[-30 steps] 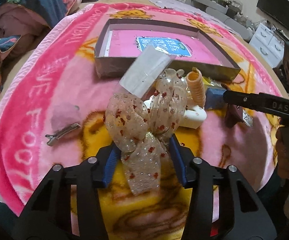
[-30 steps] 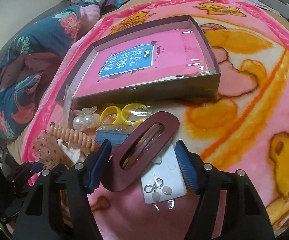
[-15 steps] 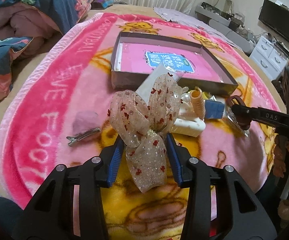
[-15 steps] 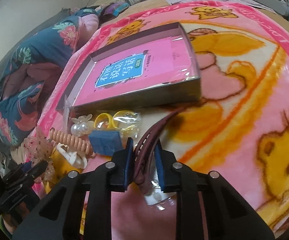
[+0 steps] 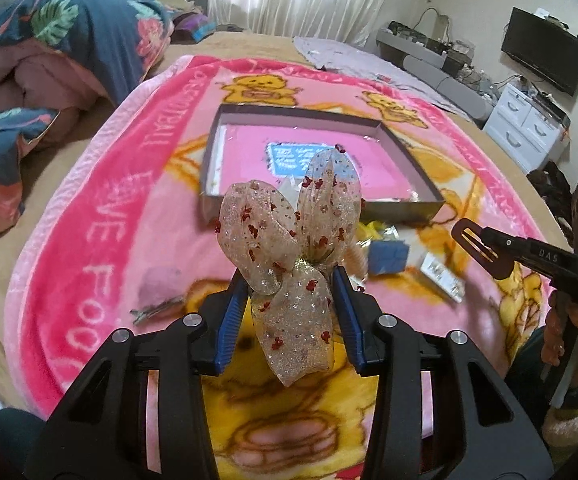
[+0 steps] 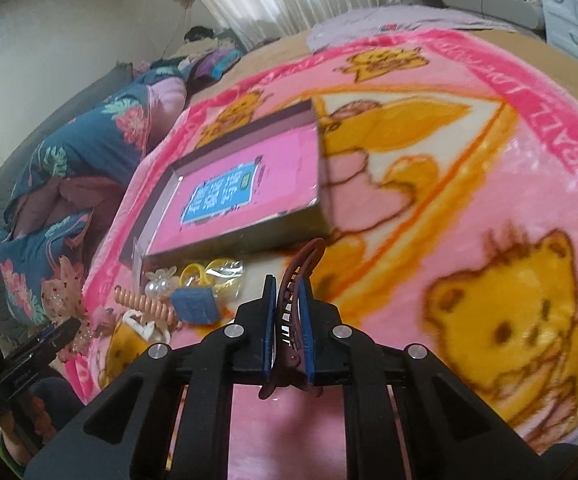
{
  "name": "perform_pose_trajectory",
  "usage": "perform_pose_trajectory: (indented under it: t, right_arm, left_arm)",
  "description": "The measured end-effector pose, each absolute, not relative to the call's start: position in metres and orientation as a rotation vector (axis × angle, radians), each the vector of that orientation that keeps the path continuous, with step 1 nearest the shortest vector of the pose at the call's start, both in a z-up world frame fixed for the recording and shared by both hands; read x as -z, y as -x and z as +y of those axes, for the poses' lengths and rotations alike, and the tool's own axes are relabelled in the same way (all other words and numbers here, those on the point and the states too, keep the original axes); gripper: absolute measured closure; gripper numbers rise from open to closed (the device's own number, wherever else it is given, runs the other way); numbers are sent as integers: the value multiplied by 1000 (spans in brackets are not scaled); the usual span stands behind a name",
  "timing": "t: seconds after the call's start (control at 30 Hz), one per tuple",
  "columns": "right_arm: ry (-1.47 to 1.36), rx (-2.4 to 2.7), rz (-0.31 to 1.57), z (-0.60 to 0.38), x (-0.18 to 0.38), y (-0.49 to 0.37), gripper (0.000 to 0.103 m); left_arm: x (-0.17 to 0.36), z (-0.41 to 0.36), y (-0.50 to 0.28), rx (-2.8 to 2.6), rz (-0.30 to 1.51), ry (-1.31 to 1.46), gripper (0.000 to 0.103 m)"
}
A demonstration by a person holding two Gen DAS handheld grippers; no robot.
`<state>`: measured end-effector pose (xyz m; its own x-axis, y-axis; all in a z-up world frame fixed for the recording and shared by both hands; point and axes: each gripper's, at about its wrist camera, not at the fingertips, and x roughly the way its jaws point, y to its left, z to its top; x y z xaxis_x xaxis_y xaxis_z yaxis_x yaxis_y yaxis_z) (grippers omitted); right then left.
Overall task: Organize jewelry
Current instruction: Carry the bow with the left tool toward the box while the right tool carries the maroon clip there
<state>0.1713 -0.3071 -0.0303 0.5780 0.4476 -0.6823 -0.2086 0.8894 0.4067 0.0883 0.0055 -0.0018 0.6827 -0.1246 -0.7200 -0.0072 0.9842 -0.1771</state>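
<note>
My left gripper [image 5: 291, 280] is shut on a sheer glittery bow hair clip [image 5: 293, 236] with red dots, held up above the blanket. My right gripper [image 6: 289, 286] is shut on a dark maroon claw hair clip [image 6: 299, 272], lifted off the blanket; it also shows in the left wrist view [image 5: 479, 246]. An open shallow box [image 5: 409, 156] with a pink book inside lies ahead on the blanket; it also shows in the right wrist view [image 6: 233, 240]. Loose items lie in front of the box: a peach spiral hair tie [image 6: 145, 304], a blue card [image 6: 195, 304], yellow rings [image 6: 193, 272], an earring card [image 5: 441, 276].
A pink and yellow cartoon blanket [image 5: 101, 240] covers the bed. A metal clip with a pink pom [image 5: 157, 308] lies at the left. Folded floral quilts [image 5: 49, 60] sit at the far left. A white dresser [image 5: 529, 128] and TV stand at the right.
Both grippers rose away from the blanket. My right gripper closed on the maroon claw clip and lifted it. My left gripper lifted the bow off the pile.
</note>
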Motion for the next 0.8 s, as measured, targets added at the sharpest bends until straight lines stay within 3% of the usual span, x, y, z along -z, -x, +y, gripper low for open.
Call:
perform_pose_trajectory:
  t: [0.8]
  right_arm:
    - [-351, -369, 727, -337, -23, -201, 92]
  left_arm:
    - [-26, -4, -180, 97, 773, 173, 68]
